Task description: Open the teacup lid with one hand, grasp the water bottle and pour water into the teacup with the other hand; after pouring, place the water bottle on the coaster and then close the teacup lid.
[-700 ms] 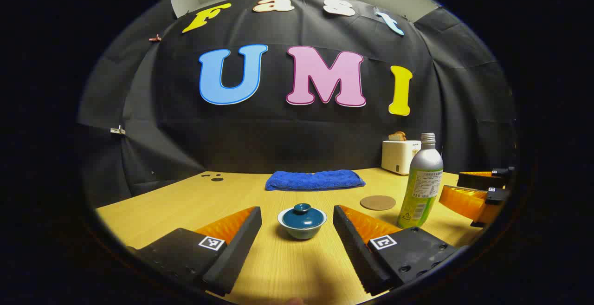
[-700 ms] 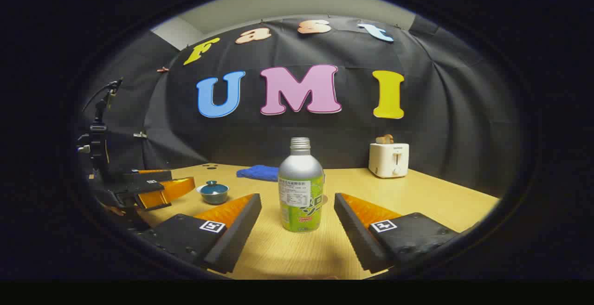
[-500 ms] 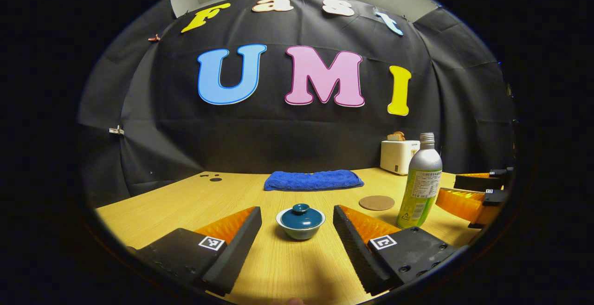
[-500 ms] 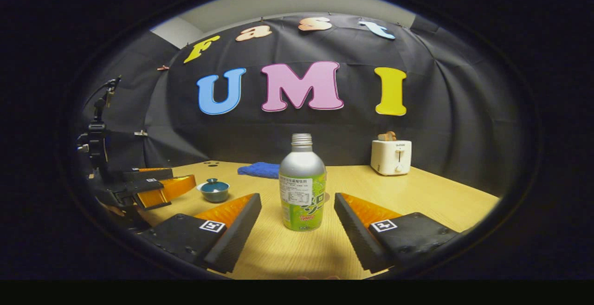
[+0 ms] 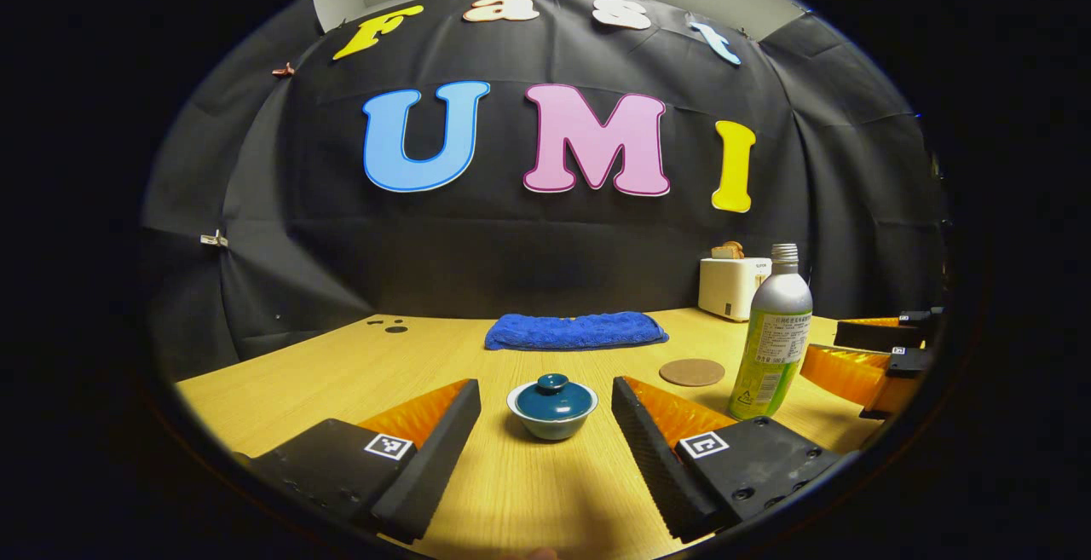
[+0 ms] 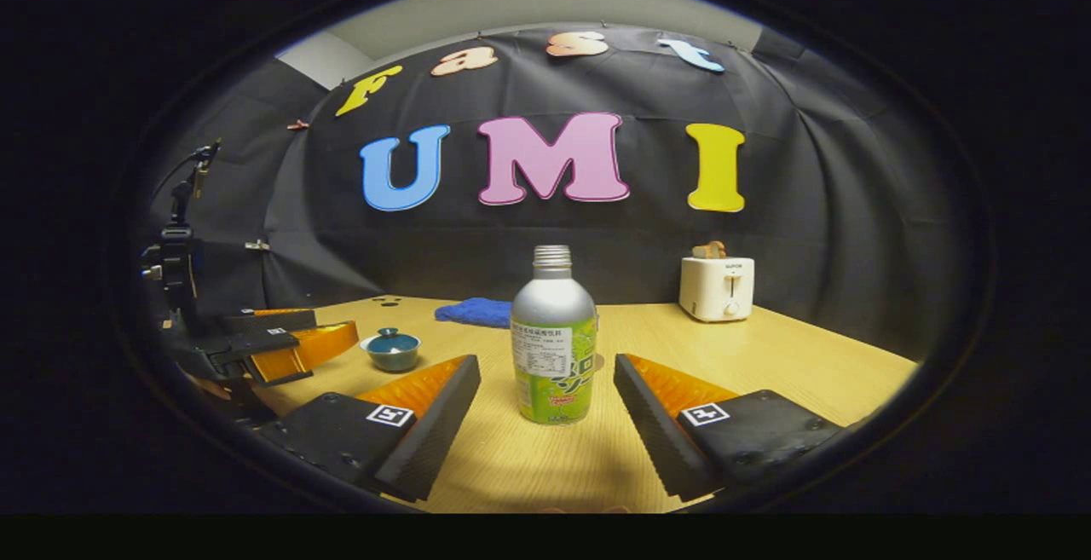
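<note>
Nothing of the task is done yet. The teacup (image 5: pixel 552 411), lid (image 5: pixel 552 397) on, sits at lower centre between the spread fingers of the left gripper (image 5: pixel 545 424). The right gripper (image 6: pixel 545 419) is released too, with the water bottle (image 6: pixel 554 343) upright at centre and the coaster (image 5: pixel 692 372) bare.

On my wooden surface (image 5: pixel 341 372): blue towel (image 5: pixel 576 331) at 12 o'clock, white toaster (image 5: pixel 733 286) holding bread at 2 o'clock.

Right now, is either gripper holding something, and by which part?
Nothing is held. The left gripper is open before the teacup; the right gripper is open before the water bottle.
</note>
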`<state>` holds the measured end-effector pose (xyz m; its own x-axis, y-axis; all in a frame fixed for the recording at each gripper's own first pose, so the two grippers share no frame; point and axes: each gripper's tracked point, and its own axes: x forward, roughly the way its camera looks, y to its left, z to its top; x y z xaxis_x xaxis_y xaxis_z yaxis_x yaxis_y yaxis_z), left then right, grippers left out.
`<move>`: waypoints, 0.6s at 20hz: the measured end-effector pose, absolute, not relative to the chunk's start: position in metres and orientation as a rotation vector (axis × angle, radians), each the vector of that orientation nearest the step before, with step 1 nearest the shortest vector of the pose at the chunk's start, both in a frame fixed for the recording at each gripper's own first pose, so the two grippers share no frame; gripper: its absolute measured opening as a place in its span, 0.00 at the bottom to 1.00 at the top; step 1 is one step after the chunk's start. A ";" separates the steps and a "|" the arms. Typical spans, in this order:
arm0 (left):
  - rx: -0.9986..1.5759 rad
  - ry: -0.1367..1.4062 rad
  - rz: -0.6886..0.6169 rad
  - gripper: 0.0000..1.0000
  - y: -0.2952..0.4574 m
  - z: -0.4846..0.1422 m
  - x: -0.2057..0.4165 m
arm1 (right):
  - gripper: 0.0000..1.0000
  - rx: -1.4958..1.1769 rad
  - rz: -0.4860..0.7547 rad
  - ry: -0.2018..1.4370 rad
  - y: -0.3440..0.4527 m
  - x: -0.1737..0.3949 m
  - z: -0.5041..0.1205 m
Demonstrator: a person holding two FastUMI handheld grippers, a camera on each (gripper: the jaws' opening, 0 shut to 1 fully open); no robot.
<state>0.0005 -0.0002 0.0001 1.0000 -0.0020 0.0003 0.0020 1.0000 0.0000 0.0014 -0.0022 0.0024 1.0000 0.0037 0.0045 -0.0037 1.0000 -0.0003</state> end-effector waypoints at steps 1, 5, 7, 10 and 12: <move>0.000 0.000 -0.002 0.98 -0.001 0.000 0.001 | 0.98 0.000 0.004 -0.004 -0.002 0.001 0.002; 0.001 0.000 0.009 0.98 0.002 0.000 0.003 | 0.98 -0.001 -0.002 -0.007 -0.003 0.003 0.003; 0.002 -0.001 0.007 0.98 0.003 0.000 0.009 | 0.98 -0.001 -0.001 -0.006 -0.002 0.005 0.002; 0.003 -0.001 -0.012 0.98 0.003 0.001 0.022 | 0.98 -0.001 0.008 -0.006 -0.001 0.006 0.002; 0.004 0.001 -0.023 0.98 0.003 0.000 0.031 | 0.98 -0.002 0.006 -0.006 -0.002 0.007 0.002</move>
